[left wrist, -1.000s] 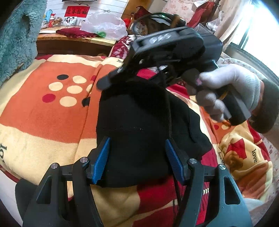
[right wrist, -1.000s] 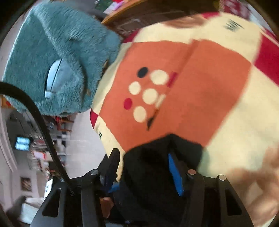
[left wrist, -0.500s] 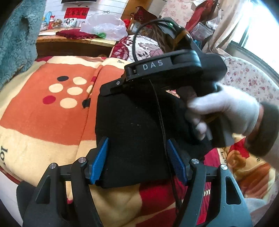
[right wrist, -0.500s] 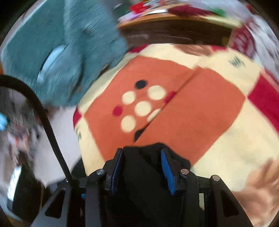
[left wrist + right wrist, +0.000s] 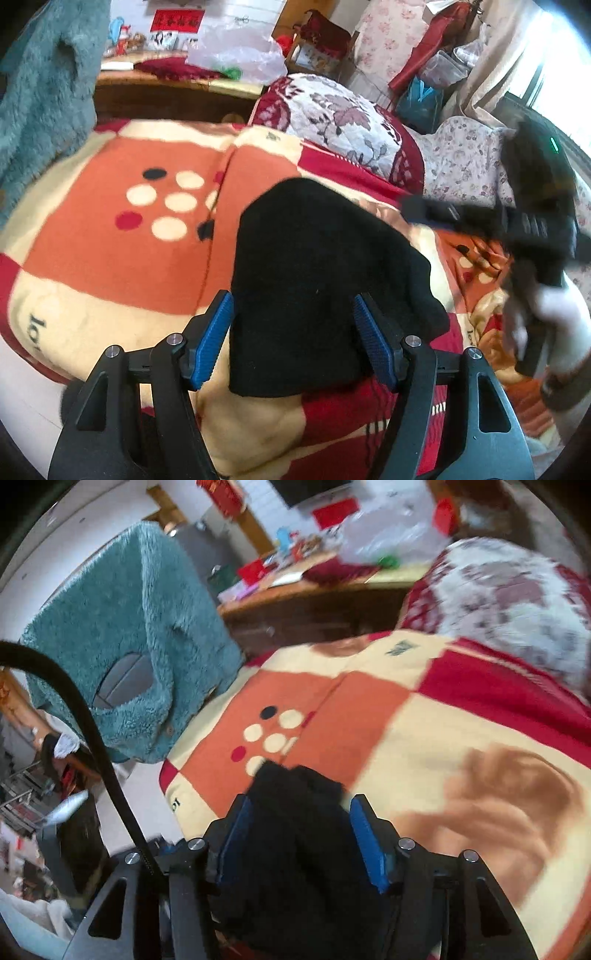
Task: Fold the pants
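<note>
Patterned blanket [image 5: 110, 266] covers a bed, with black pants [image 5: 314, 288] folded into a thick block on it.
Left gripper [image 5: 293, 341] straddles the pants' near edge, jaws wide; right gripper [image 5: 301, 840], jaws just opening, has dark fabric between them.

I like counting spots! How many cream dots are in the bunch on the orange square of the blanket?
4 clearly: cream round dots on the orange patch of the fleece blanket, one top, one left, one middle, one bottom. A fifth may be half hidden in the blanket's crease.
</note>
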Demonstrator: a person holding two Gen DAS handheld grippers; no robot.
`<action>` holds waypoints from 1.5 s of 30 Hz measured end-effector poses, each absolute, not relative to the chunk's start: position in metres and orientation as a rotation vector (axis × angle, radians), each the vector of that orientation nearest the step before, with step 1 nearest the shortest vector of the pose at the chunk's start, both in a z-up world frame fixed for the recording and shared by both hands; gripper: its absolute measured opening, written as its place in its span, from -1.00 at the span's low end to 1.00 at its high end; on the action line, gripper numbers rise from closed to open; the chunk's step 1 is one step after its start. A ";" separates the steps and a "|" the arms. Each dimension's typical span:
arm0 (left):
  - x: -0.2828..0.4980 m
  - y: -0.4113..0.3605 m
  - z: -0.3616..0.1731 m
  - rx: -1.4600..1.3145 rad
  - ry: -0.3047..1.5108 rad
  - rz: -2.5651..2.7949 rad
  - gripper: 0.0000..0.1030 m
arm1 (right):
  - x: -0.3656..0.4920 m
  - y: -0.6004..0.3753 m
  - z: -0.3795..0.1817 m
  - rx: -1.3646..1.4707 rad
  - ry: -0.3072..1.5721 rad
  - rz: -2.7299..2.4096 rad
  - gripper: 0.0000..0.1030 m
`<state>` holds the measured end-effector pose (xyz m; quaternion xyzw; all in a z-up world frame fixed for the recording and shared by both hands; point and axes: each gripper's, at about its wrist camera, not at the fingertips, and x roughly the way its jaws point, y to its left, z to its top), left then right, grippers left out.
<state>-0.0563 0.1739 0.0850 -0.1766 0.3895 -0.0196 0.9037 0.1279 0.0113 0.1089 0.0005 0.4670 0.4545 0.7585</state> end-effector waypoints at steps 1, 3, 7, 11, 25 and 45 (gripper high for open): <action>-0.056 0.172 0.088 -0.353 0.805 -0.035 0.31 | 0.123 -0.002 0.108 0.016 1.009 0.965 0.05; -0.055 0.168 0.091 -0.336 0.815 -0.025 0.31 | 0.115 -0.025 0.105 0.067 1.012 0.930 0.05; -0.049 0.155 0.097 -0.299 0.833 -0.004 0.31 | 0.100 -0.055 0.093 0.180 1.033 0.876 0.06; -0.047 0.144 0.100 -0.269 0.843 0.012 0.31 | 0.086 -0.060 0.086 0.209 1.043 0.855 0.07; -0.048 0.132 0.105 -0.235 0.867 0.070 0.31 | 0.070 -0.061 0.090 0.183 1.014 0.811 0.38; -0.040 0.194 0.085 -0.428 0.913 -0.040 0.31 | 0.095 -0.097 0.026 0.475 1.221 0.796 0.55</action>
